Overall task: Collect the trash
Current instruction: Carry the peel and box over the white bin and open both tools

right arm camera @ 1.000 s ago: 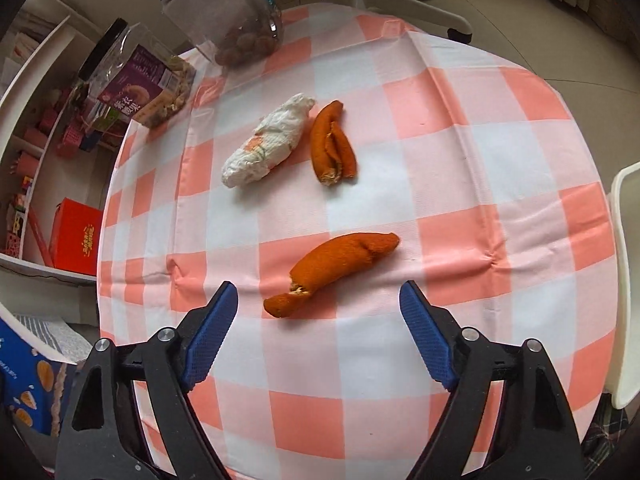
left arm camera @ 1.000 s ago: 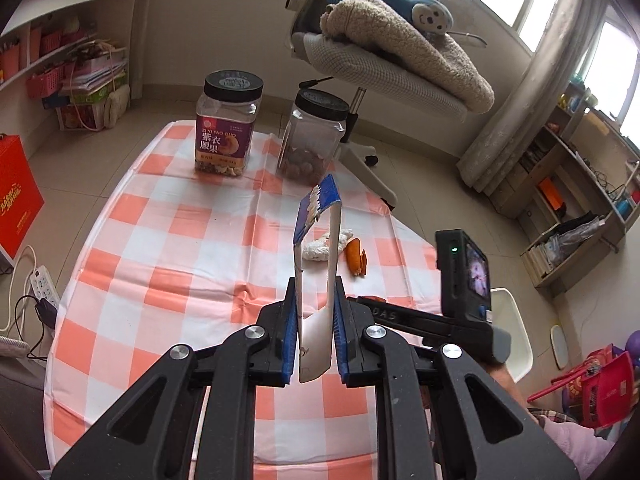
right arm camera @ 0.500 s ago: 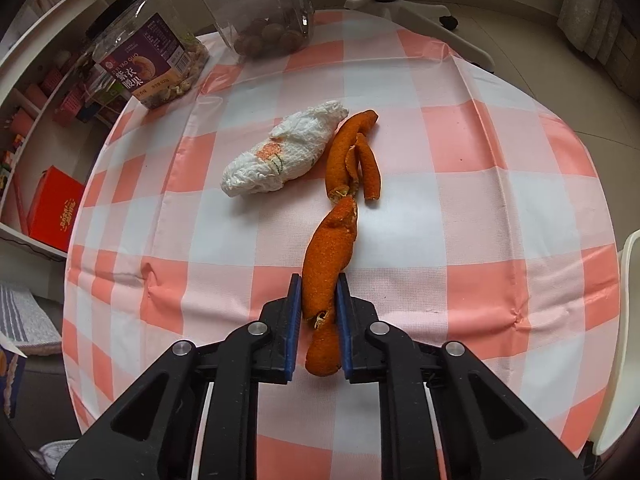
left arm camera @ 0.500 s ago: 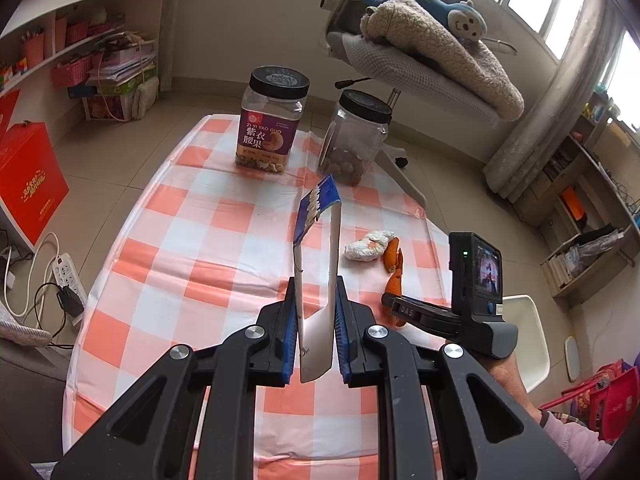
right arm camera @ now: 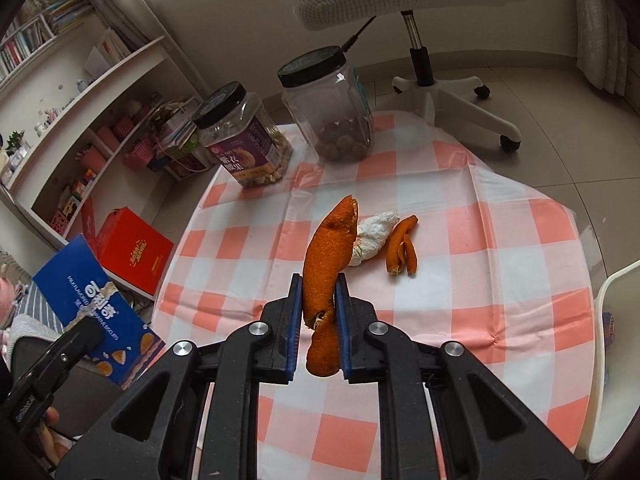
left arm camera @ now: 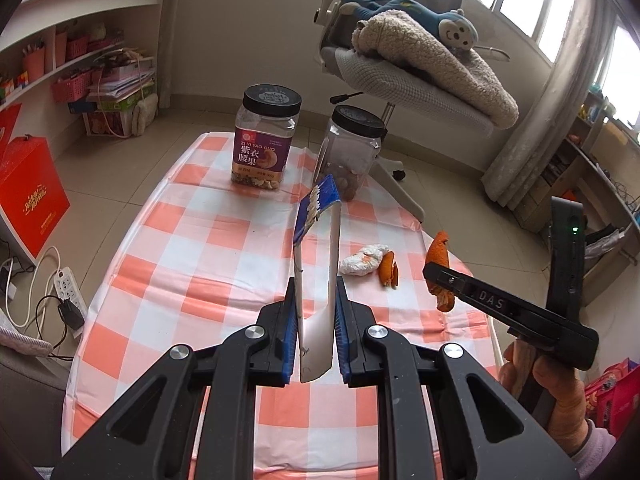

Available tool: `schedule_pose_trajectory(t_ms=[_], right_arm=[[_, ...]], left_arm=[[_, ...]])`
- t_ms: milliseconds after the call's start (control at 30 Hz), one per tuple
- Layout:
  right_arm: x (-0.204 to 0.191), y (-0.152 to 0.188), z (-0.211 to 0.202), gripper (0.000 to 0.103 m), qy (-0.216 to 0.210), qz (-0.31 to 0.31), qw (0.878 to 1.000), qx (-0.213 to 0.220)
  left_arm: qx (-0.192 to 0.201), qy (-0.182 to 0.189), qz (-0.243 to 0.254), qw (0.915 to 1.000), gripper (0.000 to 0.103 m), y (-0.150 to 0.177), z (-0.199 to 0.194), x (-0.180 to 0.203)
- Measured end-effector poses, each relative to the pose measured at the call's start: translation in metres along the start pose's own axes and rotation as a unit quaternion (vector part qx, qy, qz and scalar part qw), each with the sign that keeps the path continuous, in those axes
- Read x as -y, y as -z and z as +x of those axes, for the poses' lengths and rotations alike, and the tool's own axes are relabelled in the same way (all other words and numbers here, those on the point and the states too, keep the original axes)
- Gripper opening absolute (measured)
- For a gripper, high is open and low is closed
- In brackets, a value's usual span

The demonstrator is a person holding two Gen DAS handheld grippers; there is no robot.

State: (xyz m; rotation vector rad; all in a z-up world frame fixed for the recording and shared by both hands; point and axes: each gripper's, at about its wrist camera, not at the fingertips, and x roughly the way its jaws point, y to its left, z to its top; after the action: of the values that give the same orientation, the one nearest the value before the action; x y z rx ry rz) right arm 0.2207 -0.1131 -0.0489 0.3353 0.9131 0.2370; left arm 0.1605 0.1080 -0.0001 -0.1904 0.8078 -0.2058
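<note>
My left gripper (left arm camera: 316,330) is shut on a flattened blue-and-white snack box (left arm camera: 318,240) that stands upright between its pads; the same box (right arm camera: 90,308) shows at the lower left of the right wrist view. My right gripper (right arm camera: 319,320) is shut on a long orange peel (right arm camera: 328,256), held above the checked tablecloth (right arm camera: 500,264); the same peel (left arm camera: 438,268) hangs from it in the left wrist view. On the cloth lie a crumpled white tissue (right arm camera: 374,238) and a smaller orange peel (right arm camera: 402,246), close together.
Two black-lidded jars stand at the table's far end: a purple-labelled nut jar (left arm camera: 264,140) and a clear jar (left arm camera: 350,152). Behind them is a swivel chair (left arm camera: 400,80) piled with a blanket. A red box (left arm camera: 30,196) and shelves are on the left, a white chair (right arm camera: 616,360) on the right.
My right gripper closed on the long orange peel and lifted it off the cloth. The left gripper kept its hold on the box and barely moved.
</note>
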Motion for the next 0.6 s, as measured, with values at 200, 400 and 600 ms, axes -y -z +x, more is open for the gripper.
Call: schedule_pose_trajectory(t_ms=[200, 400, 600], right_arm=[[-0.009, 0.005, -0.030, 0.015, -0.010, -0.030, 0.999, 0.024], [-0.015, 0.012, -0.053, 0.015, 0.001, -0.061, 0.997, 0.056], [-0.014, 0.016, -0.073, 0.015, 0.018, -0.085, 0.993, 0.084]], left_arm=[[0.021, -0.002, 0.017, 0.9996, 0.017, 0.001, -0.003, 0.015], [0.049, -0.002, 0.029, 0.9984, 0.017, 0.003, -0.007, 0.035], [0.071, 0.000, 0.047, 0.9964, 0.017, 0.005, -0.008, 0.059]])
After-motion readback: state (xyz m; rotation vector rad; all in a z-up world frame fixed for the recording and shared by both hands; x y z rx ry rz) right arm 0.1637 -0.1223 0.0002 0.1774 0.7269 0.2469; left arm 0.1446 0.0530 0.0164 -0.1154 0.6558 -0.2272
